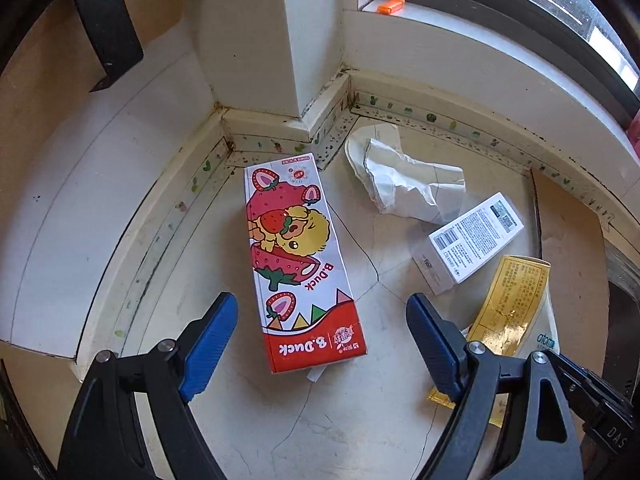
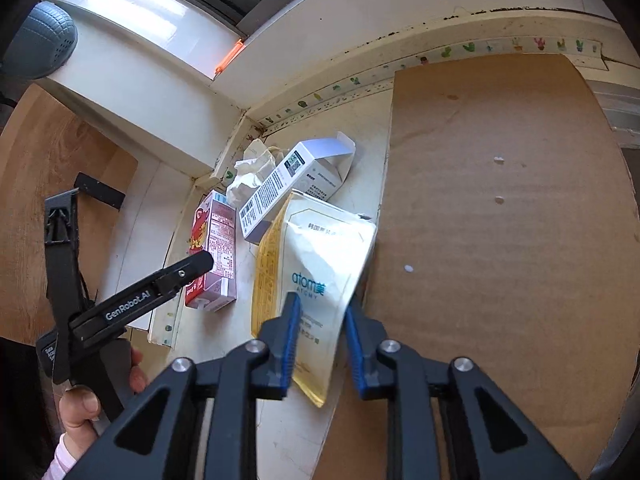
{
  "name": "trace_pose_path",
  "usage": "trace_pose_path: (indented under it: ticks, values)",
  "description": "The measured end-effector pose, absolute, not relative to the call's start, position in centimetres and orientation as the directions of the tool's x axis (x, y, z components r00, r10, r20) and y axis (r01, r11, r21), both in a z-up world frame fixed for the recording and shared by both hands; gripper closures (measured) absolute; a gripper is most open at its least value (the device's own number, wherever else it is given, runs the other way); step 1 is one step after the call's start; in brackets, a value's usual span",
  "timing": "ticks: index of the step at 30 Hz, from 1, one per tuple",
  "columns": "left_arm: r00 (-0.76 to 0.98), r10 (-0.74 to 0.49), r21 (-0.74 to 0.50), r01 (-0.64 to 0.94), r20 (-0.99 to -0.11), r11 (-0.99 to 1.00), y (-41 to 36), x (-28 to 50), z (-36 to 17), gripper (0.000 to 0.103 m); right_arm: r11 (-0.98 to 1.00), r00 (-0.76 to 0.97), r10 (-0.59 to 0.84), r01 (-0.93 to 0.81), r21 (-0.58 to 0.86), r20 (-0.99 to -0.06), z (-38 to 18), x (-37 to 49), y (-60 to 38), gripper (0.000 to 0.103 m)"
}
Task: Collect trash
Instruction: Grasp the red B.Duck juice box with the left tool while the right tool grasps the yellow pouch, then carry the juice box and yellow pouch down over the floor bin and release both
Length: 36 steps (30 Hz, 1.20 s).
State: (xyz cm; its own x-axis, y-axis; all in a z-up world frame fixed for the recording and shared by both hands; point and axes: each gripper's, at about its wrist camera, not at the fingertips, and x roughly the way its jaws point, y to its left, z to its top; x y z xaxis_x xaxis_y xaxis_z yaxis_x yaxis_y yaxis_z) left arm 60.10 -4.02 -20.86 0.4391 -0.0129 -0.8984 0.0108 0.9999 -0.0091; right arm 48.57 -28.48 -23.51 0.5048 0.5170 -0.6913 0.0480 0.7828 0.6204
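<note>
Right claw point(image 2: 318, 340) clamped my white pouch point(image 2: 320, 272) on the floor point(image 1: 360, 420); left claw point(image 1: 322, 336) gaped over the strawberry carton point(image 1: 296, 256). Box point(image 1: 472, 236) and crumpled paper point(image 1: 400, 184) remained uncollected.

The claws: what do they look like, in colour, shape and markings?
Both the left claw and the right claw have black angular frames, silver round pivot bolts and blue ribbed fingers. The left one's side reads "GenRobot.AI" in white. The hand holding it shows a pink cuff.
</note>
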Motion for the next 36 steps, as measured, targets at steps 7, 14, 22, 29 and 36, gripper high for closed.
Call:
trace_pose_path:
  ticks: [7,14,22,29,36]
  values:
    - [0.417,-0.036,-0.036,0.007,-0.908,0.999,-3.9,61.1,-21.9,0.041,0.757,0.54,0.568,-0.048,0.652,-0.621,-21.8,48.0,-27.9,0.097]
    - [0.441,-0.06,-0.066,0.001,-0.896,0.998,-3.3,60.0,-20.8,0.053,0.733,0.542,0.617,-0.131,0.667,-0.571,-19.7,46.9,-26.8,0.101]
    - [0.478,-0.07,-0.052,0.05,-0.876,0.997,-2.9,53.7,-17.4,0.053,0.734,0.538,0.625,-0.159,0.66,-0.566,-18.4,43.6,-25.8,0.101]
    - [0.51,-0.133,-0.094,0.102,-0.85,0.99,-0.8,44.5,-13.9,0.053,0.768,0.582,0.575,-0.143,0.625,-0.575,-16.4,37.7,-24.9,0.101]
    - [0.529,-0.21,-0.123,0.194,-0.822,0.973,2.1,34.5,-11.0,0.053,0.801,0.656,0.497,-0.095,0.591,-0.568,-13.6,28.7,-23.2,0.101]
